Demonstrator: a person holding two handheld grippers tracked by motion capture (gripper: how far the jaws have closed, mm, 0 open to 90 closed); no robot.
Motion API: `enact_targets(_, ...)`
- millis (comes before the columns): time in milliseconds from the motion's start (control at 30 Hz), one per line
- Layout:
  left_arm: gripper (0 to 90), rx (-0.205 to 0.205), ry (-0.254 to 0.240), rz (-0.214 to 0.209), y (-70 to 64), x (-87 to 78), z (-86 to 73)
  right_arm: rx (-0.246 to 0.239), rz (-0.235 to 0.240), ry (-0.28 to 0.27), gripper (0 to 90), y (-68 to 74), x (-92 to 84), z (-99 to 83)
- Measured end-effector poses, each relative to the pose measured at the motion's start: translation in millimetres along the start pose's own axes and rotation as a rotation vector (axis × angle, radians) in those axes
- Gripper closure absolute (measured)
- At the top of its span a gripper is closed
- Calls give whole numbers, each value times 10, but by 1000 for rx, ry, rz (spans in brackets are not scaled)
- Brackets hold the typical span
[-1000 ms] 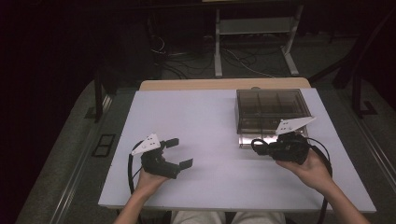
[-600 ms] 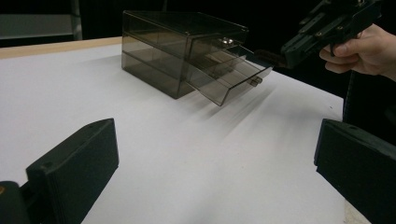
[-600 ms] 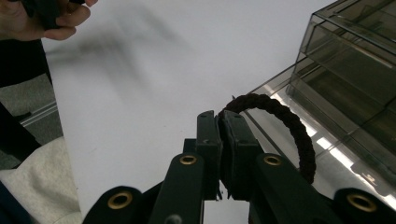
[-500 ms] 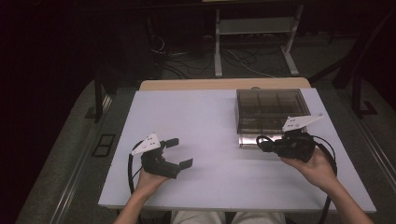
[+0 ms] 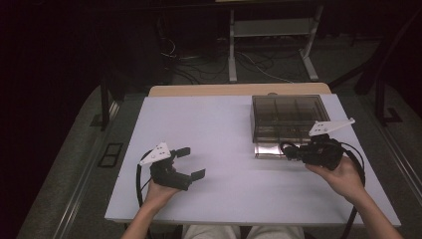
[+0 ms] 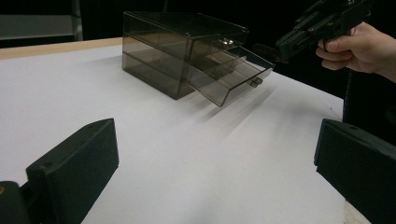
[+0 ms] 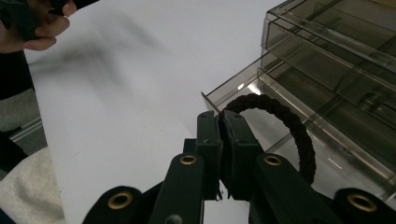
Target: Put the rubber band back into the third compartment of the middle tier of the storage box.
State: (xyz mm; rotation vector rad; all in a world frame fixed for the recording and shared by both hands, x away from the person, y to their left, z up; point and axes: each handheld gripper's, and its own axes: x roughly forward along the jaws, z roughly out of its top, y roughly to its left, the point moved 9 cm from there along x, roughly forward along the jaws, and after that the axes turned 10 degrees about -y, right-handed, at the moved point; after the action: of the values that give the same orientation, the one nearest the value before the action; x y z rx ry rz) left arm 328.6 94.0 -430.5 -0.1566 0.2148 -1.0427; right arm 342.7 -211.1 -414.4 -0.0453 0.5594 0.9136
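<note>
Dark room, white table [image 5: 224,149] with a smoked clear drawer box [image 5: 288,117] at the far right; its bottom drawer [image 5: 271,148] is pulled out toward the near side. Right gripper [image 5: 286,149] has slid right over the last second and now sits over the drawer's near edge, jaws clenched on a dark braided hair tie [image 7: 280,126]. In the right gripper view the loop hangs from the jaw tips just above the open drawer [image 7: 261,112], not yet inside it. Left gripper [image 5: 191,162] hasn't budged: parked at the near left on the table, jaws spread wide with nothing between them, well apart from the box. Read: carry phase is about done and the tie looks lined up for a drop. Next likely needs a small push farther in over the tray before release, otherwise the loop could catch the front lip and land on the table.
</note>
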Motion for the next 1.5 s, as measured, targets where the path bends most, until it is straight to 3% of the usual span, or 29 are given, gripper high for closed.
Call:
enact_targets(700, 0, 0, 2, 0, -2, 3, -4, 59, -49, -26, 845, -271, -125, -59)
enact_targets(1367, 0, 1, 6, -1, 6, 7, -10, 48, -57, -17, 845, -525, -191, -159)
enact_targets(1500, 0, 2, 8, -4, 5, 7, -13, 65, -63, -17, 845, -590, -208, -175)
